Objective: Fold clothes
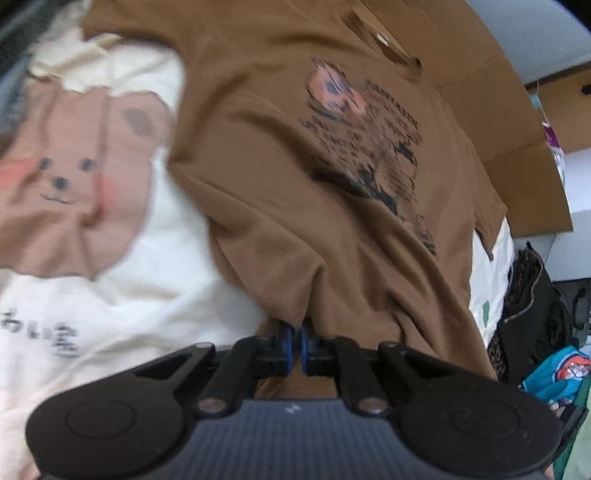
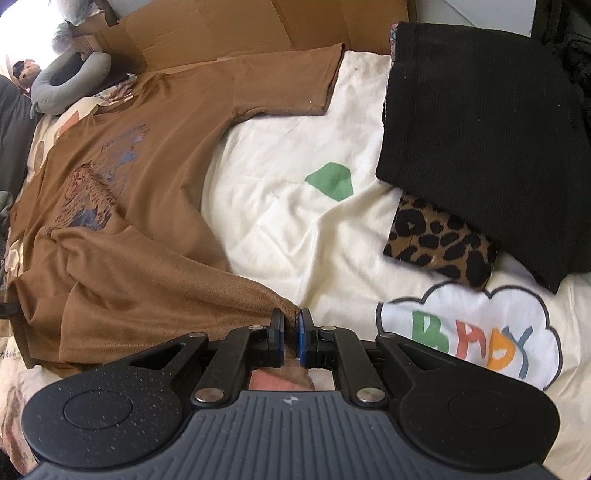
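Jaws on the left gripper are pinching tight on the hem of the brown cotton T-shirt with a dark printed graphic, so the fabric is bunching into folds right above the blue pads. From the left wrist camera the shirt is lying spread over a cream bedsheet with a cartoon bear face, neck end pointing away toward a flattened cardboard sheet. Off to the right edge, a dark pile of clothes and something teal are sitting there, too blurry to make out.

Over on the right wrist view, the right gripper is also clamping down, with a corner of the same brown T-shirt squeezed between its pads. The shirt is stretching away to the left, one sleeve lying flat near the cardboard sheet at the top. The bedsheet here is showing a green patch and a white cloud with coloured letters. A folded black ribbed garment is resting on a folded leopard-print cloth at the right, well apart from the shirt. A grey curved neck pillow is lying in the top-left corner.
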Demonstrator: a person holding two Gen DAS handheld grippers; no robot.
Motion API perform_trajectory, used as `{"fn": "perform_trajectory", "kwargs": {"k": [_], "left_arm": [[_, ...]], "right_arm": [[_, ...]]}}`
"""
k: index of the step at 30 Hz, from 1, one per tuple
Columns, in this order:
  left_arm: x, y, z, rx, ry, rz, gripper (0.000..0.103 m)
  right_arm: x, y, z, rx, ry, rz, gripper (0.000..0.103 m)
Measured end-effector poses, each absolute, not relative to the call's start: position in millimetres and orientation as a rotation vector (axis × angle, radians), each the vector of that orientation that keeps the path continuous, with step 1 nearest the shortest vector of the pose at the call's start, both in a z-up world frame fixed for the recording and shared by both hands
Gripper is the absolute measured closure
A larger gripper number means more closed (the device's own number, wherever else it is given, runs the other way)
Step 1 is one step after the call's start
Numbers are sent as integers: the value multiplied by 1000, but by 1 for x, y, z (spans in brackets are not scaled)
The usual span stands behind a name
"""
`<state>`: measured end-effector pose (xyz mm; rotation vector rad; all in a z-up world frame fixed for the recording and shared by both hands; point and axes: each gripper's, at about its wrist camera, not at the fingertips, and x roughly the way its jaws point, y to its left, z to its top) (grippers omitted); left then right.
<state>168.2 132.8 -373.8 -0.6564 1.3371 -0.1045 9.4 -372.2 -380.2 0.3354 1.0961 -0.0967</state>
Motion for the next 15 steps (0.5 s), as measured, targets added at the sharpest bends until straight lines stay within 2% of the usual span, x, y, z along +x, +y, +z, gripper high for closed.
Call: {"fn": "perform_trajectory", "kwargs": {"k": [3,7,10,12,15], "left_arm": [[175,118,-385,-641,1365,-119,93],[179,105,-396,-608,1394,-129,82],[177,102,-400,-604,1401,-135,78],[175,101,-396,-591,1405,-146,78],[168,106,-378,-576,1380,-173,72]], "right_arm": [[13,-371,-379,329,1094,-94,98],[13,-369,-380,328,1101,-94,98],[10,-368,-382,331,1106,-93,98],[8,-367,-383,333,1109,-92,98],[6,-367,-383,337,1106,-90,98]]}}
